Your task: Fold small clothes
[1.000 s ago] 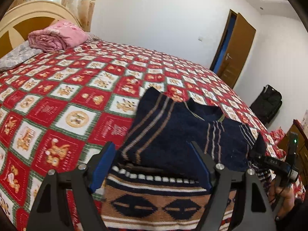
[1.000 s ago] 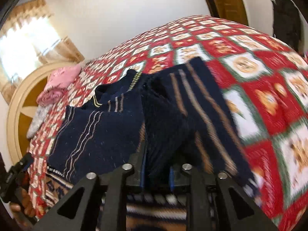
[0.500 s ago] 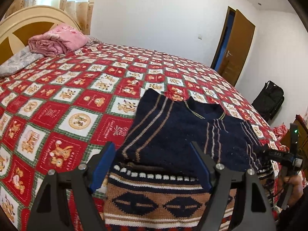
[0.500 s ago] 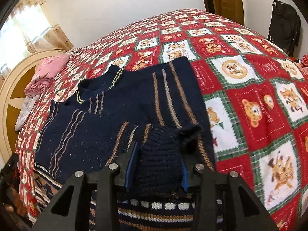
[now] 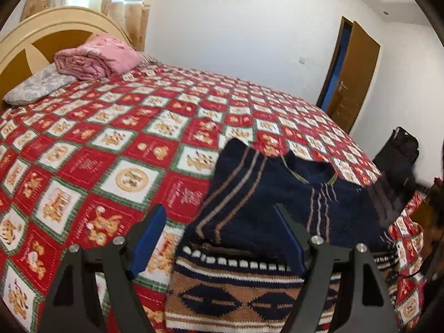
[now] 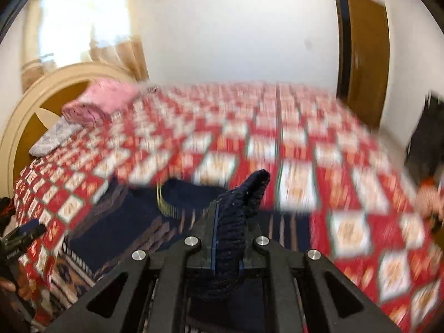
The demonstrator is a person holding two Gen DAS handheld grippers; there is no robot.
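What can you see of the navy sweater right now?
The sweater is dark navy knit with thin tan stripes and a tan, white and navy patterned hem band. It lies mostly flat on the red checked bedspread, collar away from the cameras, one sleeve folded across the body. The right tongs are shut on a bunched fold of it, raised off the bed. The left tongs are open above the hem.

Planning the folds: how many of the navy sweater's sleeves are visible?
2. One sleeve lies folded over the sweater's left side; the other sleeve's end is clamped in the right tool.
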